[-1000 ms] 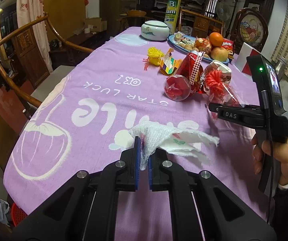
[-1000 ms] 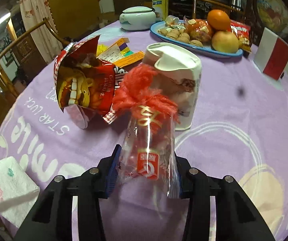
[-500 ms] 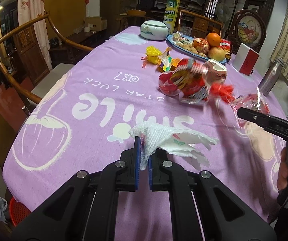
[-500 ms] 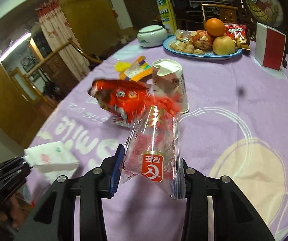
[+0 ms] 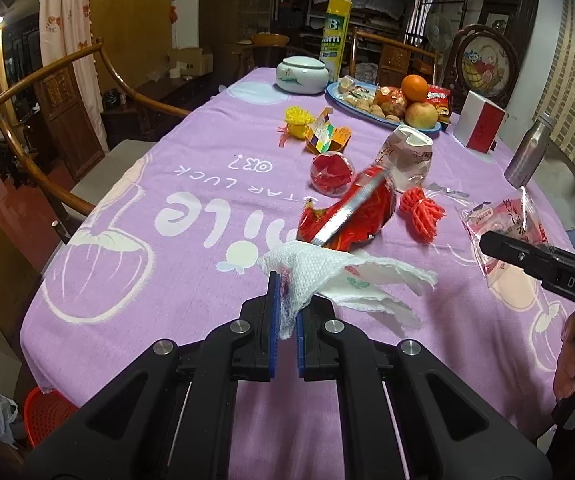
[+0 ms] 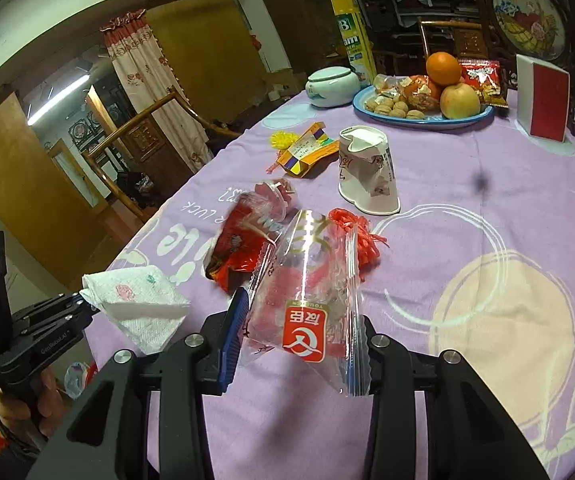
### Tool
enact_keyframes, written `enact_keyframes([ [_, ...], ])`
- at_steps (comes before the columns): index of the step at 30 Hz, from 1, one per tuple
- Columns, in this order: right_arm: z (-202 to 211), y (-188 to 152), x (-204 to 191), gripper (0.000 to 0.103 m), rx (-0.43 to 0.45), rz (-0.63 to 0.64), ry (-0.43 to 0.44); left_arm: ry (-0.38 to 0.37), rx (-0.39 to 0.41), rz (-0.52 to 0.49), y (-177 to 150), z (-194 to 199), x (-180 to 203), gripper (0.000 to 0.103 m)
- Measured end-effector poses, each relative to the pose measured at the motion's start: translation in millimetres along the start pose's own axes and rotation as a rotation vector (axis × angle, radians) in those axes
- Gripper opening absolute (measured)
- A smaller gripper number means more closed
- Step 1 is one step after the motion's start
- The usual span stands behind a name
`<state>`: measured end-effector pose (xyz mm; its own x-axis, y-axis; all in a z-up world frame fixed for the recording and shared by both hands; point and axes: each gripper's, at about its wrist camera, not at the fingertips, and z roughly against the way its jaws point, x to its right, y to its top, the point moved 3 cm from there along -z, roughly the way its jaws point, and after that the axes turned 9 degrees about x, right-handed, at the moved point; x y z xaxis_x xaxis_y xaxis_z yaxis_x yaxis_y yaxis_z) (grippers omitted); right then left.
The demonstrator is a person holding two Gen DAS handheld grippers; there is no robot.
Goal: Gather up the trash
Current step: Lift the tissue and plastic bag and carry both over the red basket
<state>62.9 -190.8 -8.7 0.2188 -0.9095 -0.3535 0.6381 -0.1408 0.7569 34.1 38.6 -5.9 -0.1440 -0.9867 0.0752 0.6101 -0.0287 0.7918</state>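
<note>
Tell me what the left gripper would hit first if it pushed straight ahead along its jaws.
Probably the red snack bag, lying just beyond the white paper napkin the left gripper holds. The tablecloth might come first, since depth is unclear.

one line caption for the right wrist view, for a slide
Right gripper clamps a clear plastic bag above the purple tablecloth, red snack wrapper and crushed paper cup beyond.

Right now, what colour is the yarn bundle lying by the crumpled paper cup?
Red. The yarn bundle beside the crumpled paper cup shows best in the left wrist view.
</note>
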Motion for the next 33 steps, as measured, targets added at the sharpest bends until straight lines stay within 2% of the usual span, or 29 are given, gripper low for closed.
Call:
enact_keyframes([
  [14, 32.8, -8.9, -27.9, 0.04, 0.064, 0.076, -0.009, 0.009, 0.07, 0.002, -2.4, 41.4, -1.7, 0.008],
  [19, 51.5, -6.3, -34.9, 0.04, 0.12, 0.087, -0.005, -0.001, 0.098, 0.014, -2.8, 59.3, -8.0, 0.008],
  [26, 54.3, -2.8, -62.8, 0.04, 0.125, 0.136, 0.049, 0.012, 0.131, 0.047, -4.1, 76.6, -26.9, 0.008],
  [33, 40.0, -6.8, -117.3, 0.04, 0.098, 0.202, 0.149, 0.058, 0.142, 0.105, -15.6, 93.8, -64.0, 0.008],
])
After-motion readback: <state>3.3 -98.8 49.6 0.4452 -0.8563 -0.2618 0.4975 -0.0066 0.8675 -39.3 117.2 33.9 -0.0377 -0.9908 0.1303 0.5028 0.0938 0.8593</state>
